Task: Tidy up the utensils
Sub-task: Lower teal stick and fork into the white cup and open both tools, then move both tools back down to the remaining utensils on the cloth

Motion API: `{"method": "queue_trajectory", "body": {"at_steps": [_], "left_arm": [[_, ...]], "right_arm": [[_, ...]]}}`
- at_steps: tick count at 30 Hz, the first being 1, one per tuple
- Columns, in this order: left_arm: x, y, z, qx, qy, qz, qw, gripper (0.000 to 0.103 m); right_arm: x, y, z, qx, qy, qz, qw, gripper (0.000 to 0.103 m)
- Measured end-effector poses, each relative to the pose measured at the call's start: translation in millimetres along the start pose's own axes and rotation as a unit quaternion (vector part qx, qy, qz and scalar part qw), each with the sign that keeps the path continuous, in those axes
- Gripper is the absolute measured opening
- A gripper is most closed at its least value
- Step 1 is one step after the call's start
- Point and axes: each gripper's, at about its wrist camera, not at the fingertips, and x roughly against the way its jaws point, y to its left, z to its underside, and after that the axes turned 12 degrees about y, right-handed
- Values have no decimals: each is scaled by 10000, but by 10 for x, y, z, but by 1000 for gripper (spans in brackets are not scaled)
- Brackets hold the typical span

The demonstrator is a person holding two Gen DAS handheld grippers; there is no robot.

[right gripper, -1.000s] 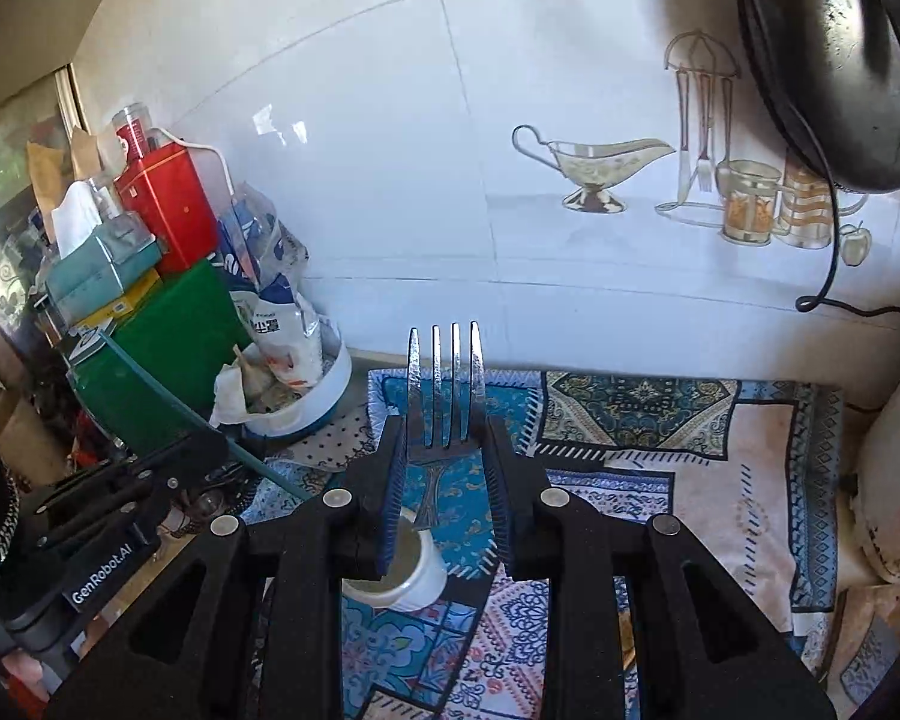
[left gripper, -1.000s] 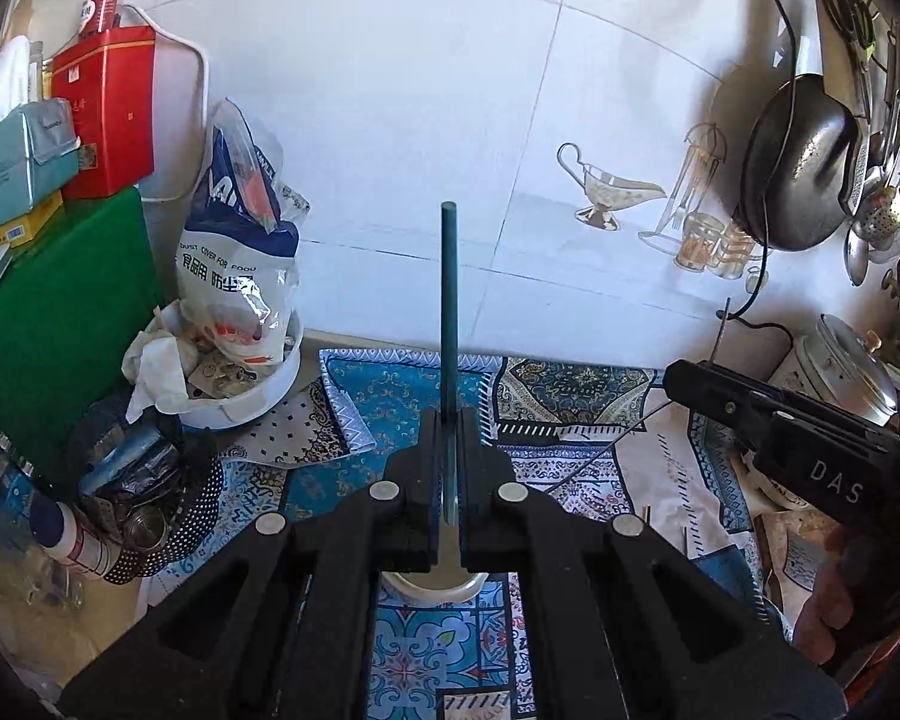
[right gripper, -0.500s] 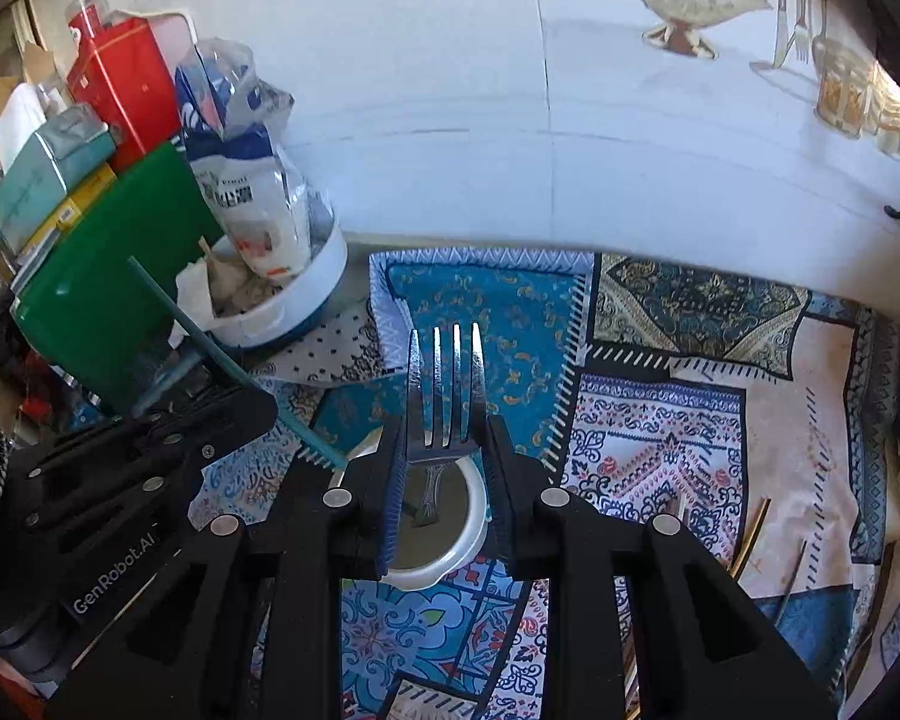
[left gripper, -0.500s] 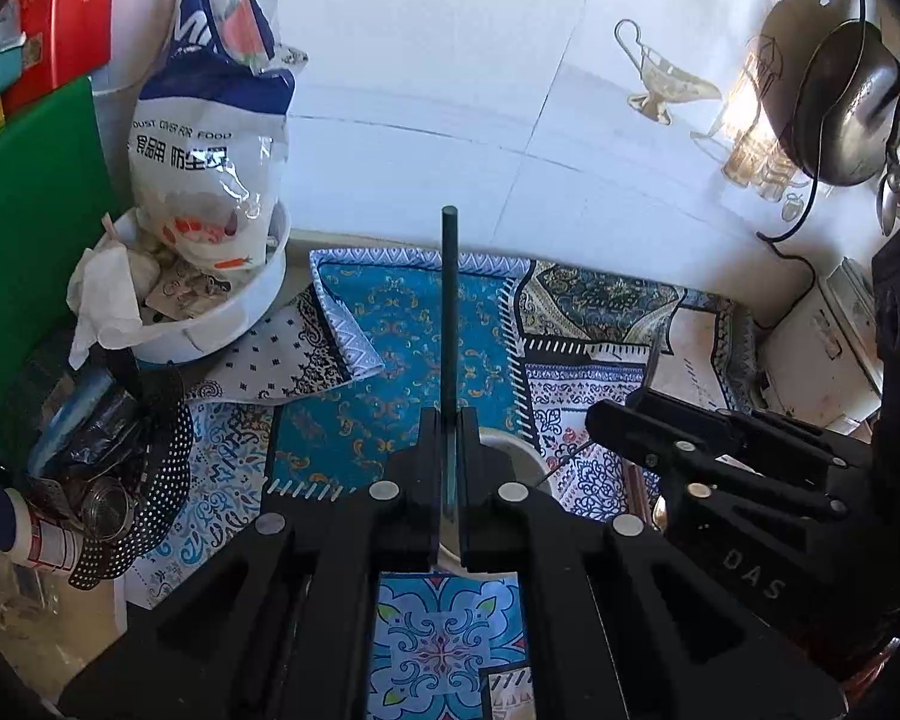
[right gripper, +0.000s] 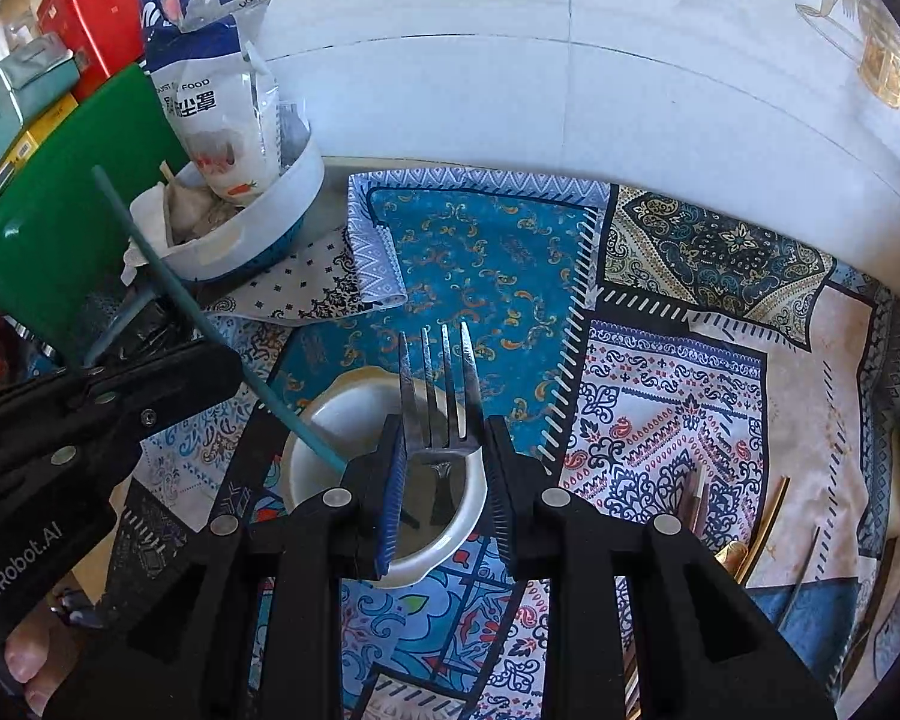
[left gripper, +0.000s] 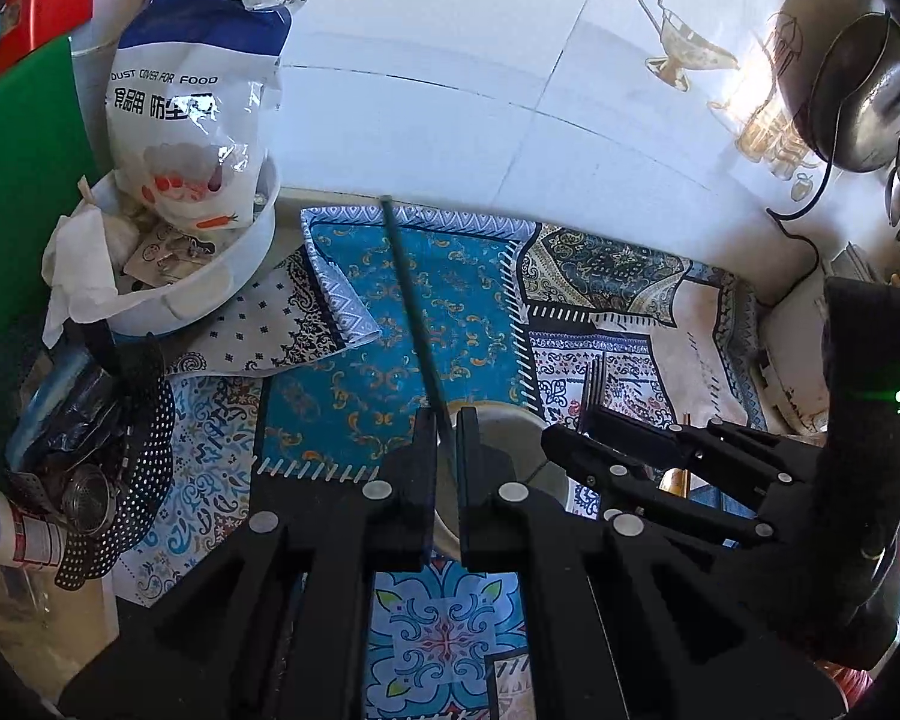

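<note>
Both grippers have dropped toward the white cup (right gripper: 384, 468) — right gripper (right gripper: 441, 450) clenching a fork (right gripper: 441, 384), left gripper (left gripper: 447, 420) clamped on a green chopstick (left gripper: 411, 306) — apparently poised to deposit both utensils.

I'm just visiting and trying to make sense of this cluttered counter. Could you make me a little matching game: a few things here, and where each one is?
Things:
1. fork
2. green stick
3. white cup
4. food-cover bag

Places:
A. in the white tub by the wall
B. in the left gripper
C. on the patterned cloth below both grippers
D. in the right gripper

Pairs: 1-D, 2-B, 3-C, 4-A
</note>
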Motion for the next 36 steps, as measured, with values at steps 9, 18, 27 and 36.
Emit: {"method": "queue_trajectory", "body": {"at_steps": [9,18,27,36], "left_arm": [[121,-107,32,-105,-97,-206,9997,4],[344,-269,69,-5,-333,-278,9991,12],[522,-704,146,-182,-647,-327,9972,28],[314,-1369,277,-624,-566,-245,9961,37]], "right_arm": [[127,-8,65,121,-26,43,9999,27],[504,-235,256,17,-419,119,9990,35],[958,-674,580,-263,-880,391,9950,42],[1143,-1322,953,-743,-914,719,9904,43]]}}
